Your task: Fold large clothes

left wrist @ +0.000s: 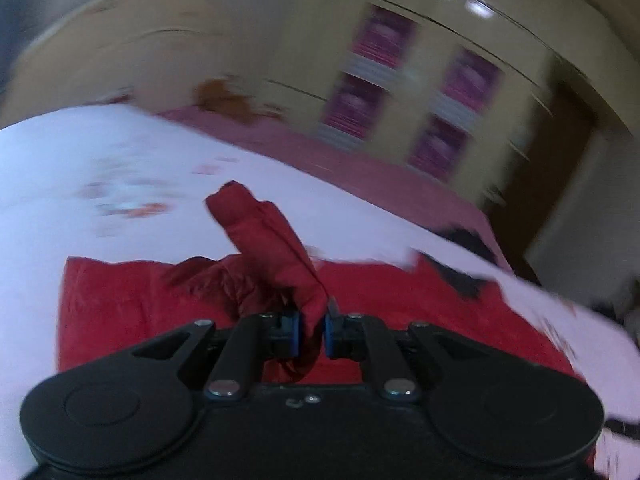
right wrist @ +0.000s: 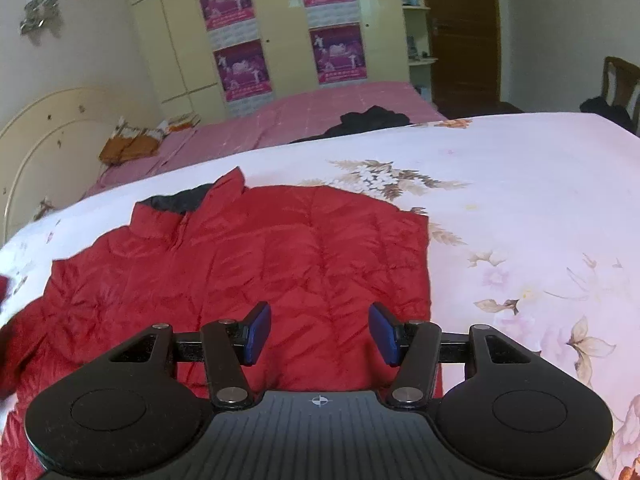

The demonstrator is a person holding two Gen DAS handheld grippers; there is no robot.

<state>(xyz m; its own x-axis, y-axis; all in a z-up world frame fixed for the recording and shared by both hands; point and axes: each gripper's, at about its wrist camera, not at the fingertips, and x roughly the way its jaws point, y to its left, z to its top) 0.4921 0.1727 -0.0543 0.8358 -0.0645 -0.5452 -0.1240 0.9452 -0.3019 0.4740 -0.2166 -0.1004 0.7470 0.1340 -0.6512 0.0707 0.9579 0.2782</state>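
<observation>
A: Start close in. What has the left gripper [left wrist: 311, 334] got?

B: Its blue pads [left wrist: 295, 330] are pinched nearly together on a sleeve [left wrist: 267, 240] of the red puffer jacket [right wrist: 256, 264]. The sleeve rises from the jaws toward 11 o'clock, cuff end uppermost, lifted clear of the jacket body below it. That view is smeared by motion, so fine detail is lost.

A: And the right gripper [right wrist: 319, 334]?

B: Spread wide, nothing between its pads [right wrist: 383, 332]. It hangs over the lower part of the jacket; I cannot tell whether it touches the fabric.

A: Where does the jacket lie?

B: Flat on the floral bedspread [right wrist: 520, 208], which is white with pale flowers and brown leaves. In the right wrist view the body fills the middle, the collar [right wrist: 192, 204] with its dark lining sits toward 11 o'clock, and a straight side edge runs down at 3 o'clock.

A: Beyond that?

B: A pink sheet [right wrist: 320, 116] at 12 o'clock, with a dark garment [right wrist: 372, 120] on it and an orange cloth [right wrist: 128, 146] toward 10 o'clock beside a cream headboard [right wrist: 48, 136]. Farthest off, a cream wardrobe [right wrist: 280, 20] carrying four purple posters [right wrist: 338, 54], and a brown door [right wrist: 464, 28] at 1 o'clock.
</observation>
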